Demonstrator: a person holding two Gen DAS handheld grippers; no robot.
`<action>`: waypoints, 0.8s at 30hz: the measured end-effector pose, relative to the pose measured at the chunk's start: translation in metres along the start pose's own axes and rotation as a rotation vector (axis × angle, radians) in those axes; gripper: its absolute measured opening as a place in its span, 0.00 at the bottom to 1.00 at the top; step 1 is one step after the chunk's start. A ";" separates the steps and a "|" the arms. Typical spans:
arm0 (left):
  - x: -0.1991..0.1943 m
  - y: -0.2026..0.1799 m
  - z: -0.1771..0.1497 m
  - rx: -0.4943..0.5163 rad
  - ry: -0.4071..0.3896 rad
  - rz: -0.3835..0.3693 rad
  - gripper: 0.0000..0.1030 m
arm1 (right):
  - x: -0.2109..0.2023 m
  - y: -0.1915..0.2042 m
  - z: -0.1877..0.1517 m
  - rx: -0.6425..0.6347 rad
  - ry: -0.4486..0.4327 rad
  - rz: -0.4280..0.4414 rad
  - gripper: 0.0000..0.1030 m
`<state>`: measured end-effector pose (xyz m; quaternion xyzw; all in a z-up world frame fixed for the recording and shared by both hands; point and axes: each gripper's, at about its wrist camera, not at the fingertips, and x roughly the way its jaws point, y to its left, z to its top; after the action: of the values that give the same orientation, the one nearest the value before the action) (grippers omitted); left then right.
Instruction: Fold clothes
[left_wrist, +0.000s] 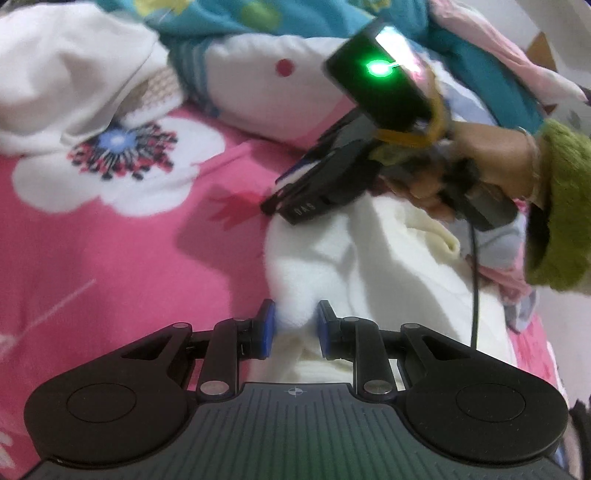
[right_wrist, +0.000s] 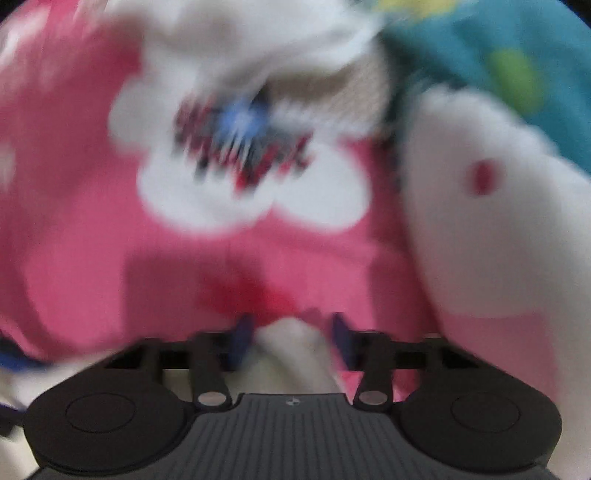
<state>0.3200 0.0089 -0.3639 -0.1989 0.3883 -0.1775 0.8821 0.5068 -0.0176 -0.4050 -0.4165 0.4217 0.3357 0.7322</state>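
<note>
Two grippers work over a pink bedspread (left_wrist: 110, 258) printed with big white flowers. In the left wrist view, the left gripper (left_wrist: 295, 325) is clamped on a bunched fold of a cream fleece garment (left_wrist: 369, 258); both blue pads (left_wrist: 267, 325) press into the soft cloth, which bulges between them. The garment lies crumpled on the bedspread, spreading away from the left gripper toward the right side of that view.

The right gripper (left_wrist: 271, 205) shows in the same view, held by a hand (left_wrist: 491, 155) in a fuzzy green sleeve (left_wrist: 561, 206). Its tip points down at the far edge of the cream garment, right where the cloth meets the bedspread. A black box with a green light (left_wrist: 380, 70) sits on top of it, and a dark cable (left_wrist: 474, 266) hangs down from the handle across the garment.

The right wrist view is heavily blurred. Its blue pads (right_wrist: 242, 338) stand a little apart with a lump of cream cloth (right_wrist: 291, 336) between them; whether they press on it I cannot tell through the blur.

Beyond the garment, more laundry is piled up: a white piece with a red dot (left_wrist: 284, 68), a teal cloth with green and yellow patches (left_wrist: 236, 18), another white garment (left_wrist: 66, 74) at the upper left, and pale pink cloth (left_wrist: 491, 37) at the upper right
</note>
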 end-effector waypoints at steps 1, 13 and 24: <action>-0.001 0.000 -0.001 0.001 -0.003 -0.004 0.22 | 0.003 -0.002 0.000 -0.004 0.025 -0.005 0.19; 0.007 0.027 -0.002 -0.146 0.035 -0.040 0.22 | 0.006 -0.096 -0.046 0.978 -0.317 0.229 0.01; 0.014 0.054 -0.004 -0.307 0.084 -0.055 0.26 | -0.095 -0.074 -0.107 0.889 -0.426 0.258 0.03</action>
<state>0.3340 0.0482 -0.4013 -0.3346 0.4418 -0.1483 0.8191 0.4933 -0.1579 -0.3277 0.0687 0.4131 0.2889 0.8609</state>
